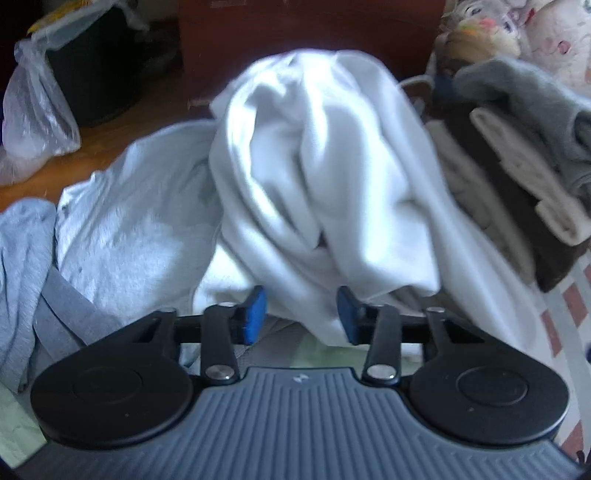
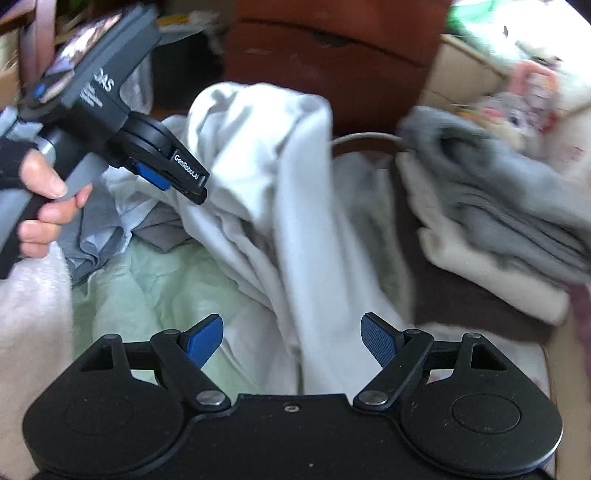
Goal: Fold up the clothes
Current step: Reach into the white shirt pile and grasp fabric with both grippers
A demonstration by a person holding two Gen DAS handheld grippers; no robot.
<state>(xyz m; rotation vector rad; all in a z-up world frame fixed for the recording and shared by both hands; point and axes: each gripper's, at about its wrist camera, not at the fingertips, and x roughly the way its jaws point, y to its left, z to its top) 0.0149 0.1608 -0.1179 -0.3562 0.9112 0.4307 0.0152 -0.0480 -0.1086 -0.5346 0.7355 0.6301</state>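
Observation:
A crumpled white garment (image 1: 314, 166) rises in a heap straight ahead of my left gripper (image 1: 302, 314). Its lower folds fill the gap between the blue pads (image 1: 255, 314), which press on the bunch. The right wrist view shows the same white garment (image 2: 266, 184) with the left gripper (image 2: 192, 184) at its left flank, held by a hand (image 2: 44, 206). My right gripper (image 2: 293, 339) stands open just above a strip of this cloth, its pads clear of the fabric.
Folded clothes are stacked at the right, a grey one (image 2: 498, 192) on cream ones (image 2: 480, 266). A pale blue garment (image 1: 129, 221) and a green cloth (image 2: 147, 288) lie at the left. A plastic bag (image 1: 37, 122), a black bin (image 1: 96, 74) and stuffed toys (image 1: 535, 29) stand behind.

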